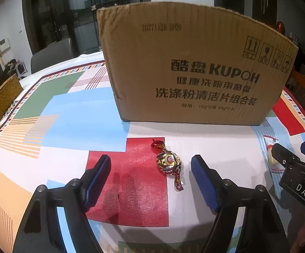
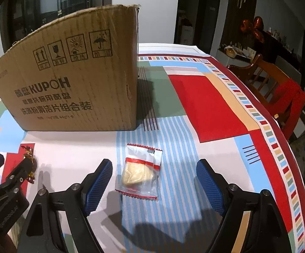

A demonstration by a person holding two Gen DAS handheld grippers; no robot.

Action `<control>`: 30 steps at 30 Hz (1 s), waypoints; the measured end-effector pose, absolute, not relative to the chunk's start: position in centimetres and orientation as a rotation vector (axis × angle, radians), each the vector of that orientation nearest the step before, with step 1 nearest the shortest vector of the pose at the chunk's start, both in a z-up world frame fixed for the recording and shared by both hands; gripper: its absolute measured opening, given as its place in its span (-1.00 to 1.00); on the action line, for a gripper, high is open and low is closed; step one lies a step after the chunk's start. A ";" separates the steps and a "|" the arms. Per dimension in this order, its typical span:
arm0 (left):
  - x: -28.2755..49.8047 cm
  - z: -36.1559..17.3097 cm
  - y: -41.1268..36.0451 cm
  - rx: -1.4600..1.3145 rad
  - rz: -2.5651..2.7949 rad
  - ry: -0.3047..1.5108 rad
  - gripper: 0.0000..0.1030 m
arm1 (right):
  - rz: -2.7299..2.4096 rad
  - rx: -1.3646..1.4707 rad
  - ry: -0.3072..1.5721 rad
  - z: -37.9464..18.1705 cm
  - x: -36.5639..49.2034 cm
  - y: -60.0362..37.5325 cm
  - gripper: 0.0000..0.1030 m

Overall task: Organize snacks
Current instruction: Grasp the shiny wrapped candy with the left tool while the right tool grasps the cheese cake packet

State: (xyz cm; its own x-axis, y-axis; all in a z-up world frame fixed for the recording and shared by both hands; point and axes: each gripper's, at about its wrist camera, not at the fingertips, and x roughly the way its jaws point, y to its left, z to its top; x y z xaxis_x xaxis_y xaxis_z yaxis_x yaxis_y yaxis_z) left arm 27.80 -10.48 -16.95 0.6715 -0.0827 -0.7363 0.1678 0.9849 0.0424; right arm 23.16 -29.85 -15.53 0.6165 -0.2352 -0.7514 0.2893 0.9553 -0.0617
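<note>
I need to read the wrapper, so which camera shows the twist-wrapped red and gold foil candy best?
The left wrist view: the twist-wrapped red and gold foil candy lies whole and unobstructed between the open left gripper fingers. In the right wrist view the candy sits at the left edge, partly hidden behind the left gripper.

Overhead indoor light falls bright on the counter (image 1: pixel 63 109); the far room stays dim. Soft shadows lie under the tongs. Fisheye bending curves the edges; corners go black. Focus is sharp.
</note>
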 end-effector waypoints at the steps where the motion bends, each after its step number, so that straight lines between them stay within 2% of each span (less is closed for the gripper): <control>1: 27.9 -17.1 -10.5 0.108 -0.141 0.827 0.47 | -0.301 0.069 0.858 -15.6 23.2 -29.8 0.54; 9: 28.2 -18.1 -10.9 0.111 -0.148 0.859 0.21 | -0.289 0.087 0.883 -16.4 23.4 -29.8 0.41; 16: 28.4 -18.5 -11.2 0.109 -0.162 0.870 0.05 | -0.275 0.109 0.909 -17.1 23.7 -30.1 0.19; 21: 28.2 -18.4 -11.8 0.108 -0.177 0.870 -0.17 | -0.270 0.118 0.905 -17.1 23.5 -30.0 0.04; 24: 28.1 -18.1 -12.2 0.109 -0.194 0.873 -0.36 | -0.268 0.122 0.902 -17.1 23.6 -30.2 -0.14; 26: 27.9 -18.1 -12.5 0.117 -0.201 0.873 -0.48 | -0.264 0.125 0.900 -17.0 23.6 -30.2 -0.19; 28: 27.8 -18.0 -12.7 0.128 -0.199 0.871 -0.49 | -0.261 0.122 0.897 -17.0 23.6 -30.2 -0.30; 30: 27.7 -18.0 -12.8 0.133 -0.201 0.869 -0.49 | -0.260 0.118 0.897 -17.0 23.7 -30.3 -0.31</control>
